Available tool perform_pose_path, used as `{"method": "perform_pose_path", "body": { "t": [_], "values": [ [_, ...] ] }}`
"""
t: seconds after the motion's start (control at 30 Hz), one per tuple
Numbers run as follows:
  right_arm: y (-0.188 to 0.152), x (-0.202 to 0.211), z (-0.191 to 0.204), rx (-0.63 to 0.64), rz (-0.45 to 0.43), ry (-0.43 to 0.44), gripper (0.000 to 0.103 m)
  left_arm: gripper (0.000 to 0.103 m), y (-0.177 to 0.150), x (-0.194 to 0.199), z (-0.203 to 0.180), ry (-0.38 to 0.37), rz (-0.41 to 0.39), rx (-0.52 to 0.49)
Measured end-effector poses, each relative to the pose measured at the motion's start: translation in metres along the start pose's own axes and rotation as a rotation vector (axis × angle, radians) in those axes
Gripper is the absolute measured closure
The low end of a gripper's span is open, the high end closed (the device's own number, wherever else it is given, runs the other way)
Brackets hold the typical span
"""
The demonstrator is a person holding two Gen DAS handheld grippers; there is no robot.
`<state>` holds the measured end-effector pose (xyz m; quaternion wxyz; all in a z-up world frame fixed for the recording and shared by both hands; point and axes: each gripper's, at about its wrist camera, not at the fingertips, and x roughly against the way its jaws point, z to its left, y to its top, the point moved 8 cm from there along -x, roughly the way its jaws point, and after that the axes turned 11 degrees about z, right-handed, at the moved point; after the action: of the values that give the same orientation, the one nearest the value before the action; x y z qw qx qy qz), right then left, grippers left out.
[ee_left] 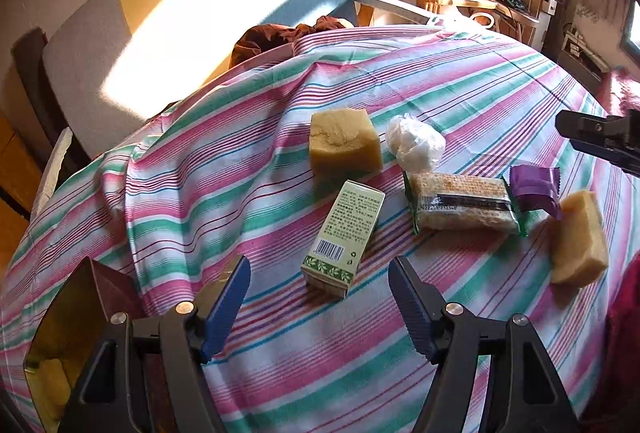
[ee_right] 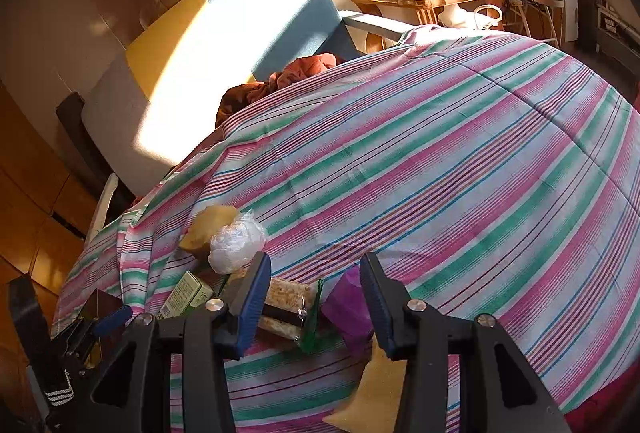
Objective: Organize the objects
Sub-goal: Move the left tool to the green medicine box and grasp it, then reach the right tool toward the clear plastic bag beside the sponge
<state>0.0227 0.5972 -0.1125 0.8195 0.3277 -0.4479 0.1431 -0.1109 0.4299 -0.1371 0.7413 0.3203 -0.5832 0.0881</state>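
- Left wrist view: left gripper [ee_left: 319,289] hovers low over the striped cloth [ee_left: 460,81], jaws wide, nothing between them; green carton [ee_left: 343,238] lies just ahead, barcode end nearest.
- Beyond it: sponge block [ee_left: 345,143], plastic-wrapped ball [ee_left: 416,147], cracker pack [ee_left: 464,207], purple wrapper [ee_left: 534,192], sponge wedge [ee_left: 580,239], all close together.
- Right gripper [ee_right: 316,303] spread wide above cracker pack and purple wrapper, holding nothing.
- Right wrist view: bare cloth stretches far and right; its left edge drops toward the wooden floor [ee_right: 36,217].
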Motion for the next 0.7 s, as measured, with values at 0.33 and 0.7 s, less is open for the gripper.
{"method": "perform_pose_path", "body": {
  "t": [0.33, 0.7],
  "values": [
    [0.0, -0.003, 0.001, 0.0, 0.014, 0.009, 0.056, 0.071, 0.017, -0.049, -0.008, -0.053, 0.082, -0.017],
    [-0.001, -0.004, -0.004, -0.016, 0.018, 0.004, 0.056, 0.072, -0.071, -0.007, -0.034, -0.055, 0.019, 0.131]
  ]
}}
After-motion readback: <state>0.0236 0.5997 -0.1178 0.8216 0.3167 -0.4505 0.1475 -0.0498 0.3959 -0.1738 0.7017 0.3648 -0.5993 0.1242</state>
